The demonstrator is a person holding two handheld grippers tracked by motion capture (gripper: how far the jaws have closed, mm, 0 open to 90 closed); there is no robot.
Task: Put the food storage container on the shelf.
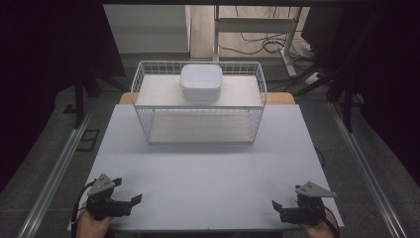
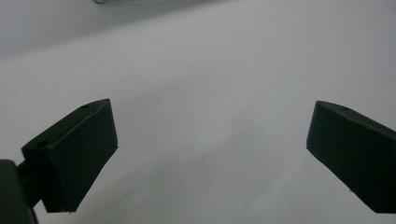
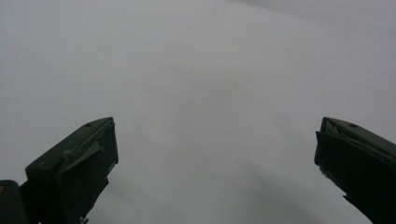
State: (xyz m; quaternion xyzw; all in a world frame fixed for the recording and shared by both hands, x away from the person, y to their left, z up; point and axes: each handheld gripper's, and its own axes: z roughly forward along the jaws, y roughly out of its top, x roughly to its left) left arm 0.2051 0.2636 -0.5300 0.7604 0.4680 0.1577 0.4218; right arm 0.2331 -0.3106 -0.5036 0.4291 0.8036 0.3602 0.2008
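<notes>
— White matte tabletop [image 1: 208, 173] all round, dim room beyond it. Where do the tools sit?

— At the near edge. The left gripper [image 1: 130, 202] rests low by one corner, the right gripper [image 1: 278, 207] by the other, each in a hand. Both stand wide open with nothing between the jaws; the gripper views show bare white surface ahead of the black, blocky pads.

— And what is there to pick up?

— Well ahead of both grippers, roughly midway between them, stands a white wire basket [image 1: 143, 94] with a pale shelf board across it. On that board sits a white container [image 1: 201, 82], squarish with rounded corners and a smooth, glossy lid.

— How would it handle?

— Probably light, stiff plastic, and slick; whether it holds anything cannot be told. I would judge a pinch across two opposite side walls under the lid's lip safest, since the rounded top could slide out. The basket's wire rim stands above the board, so it needs lifting clear.
</notes>
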